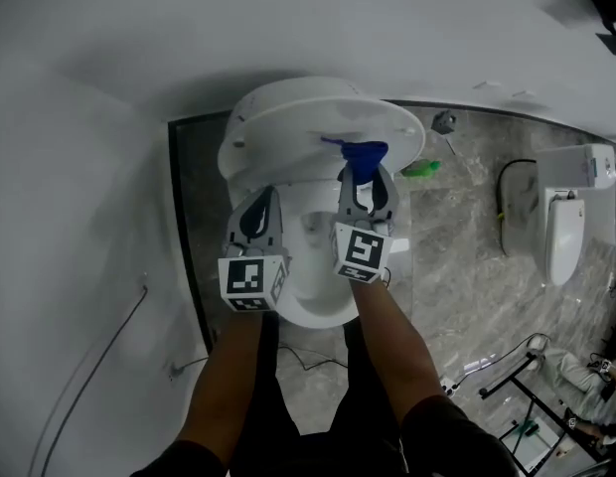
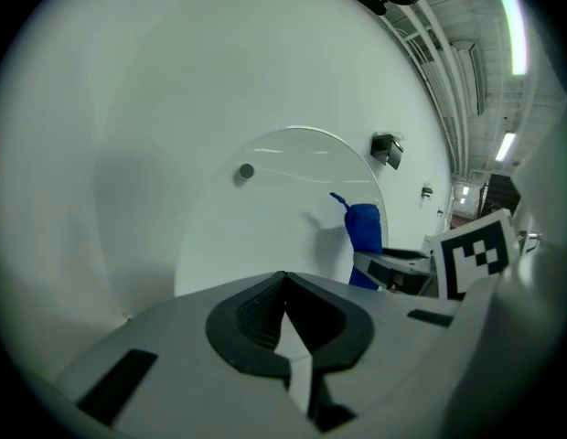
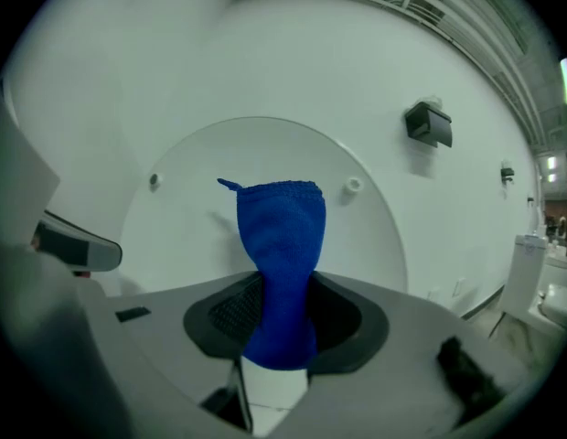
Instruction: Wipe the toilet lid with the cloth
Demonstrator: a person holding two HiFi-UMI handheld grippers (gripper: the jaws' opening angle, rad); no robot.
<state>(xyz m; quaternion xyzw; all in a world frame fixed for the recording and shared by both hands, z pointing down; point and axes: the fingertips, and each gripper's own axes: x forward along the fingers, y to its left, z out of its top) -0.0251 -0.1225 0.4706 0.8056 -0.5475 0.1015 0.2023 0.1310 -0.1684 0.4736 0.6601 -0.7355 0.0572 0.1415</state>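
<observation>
The right gripper (image 3: 276,323) pinches the blue cloth (image 3: 280,254) against the raised toilet lid (image 3: 187,218); the left gripper (image 2: 285,323) hangs nearby, closed and empty.

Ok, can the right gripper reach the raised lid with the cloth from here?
Probably yes: the right gripper, shut on the blue cloth, faces the upright lid with nothing between; the left gripper sits clear to one side.

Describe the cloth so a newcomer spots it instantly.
Find the white toilet against the wall, its round lid raised. In front of that lid, the right tongs pinch a bunched cloth. It is the only vivid blue thing among white fixtures.
</observation>
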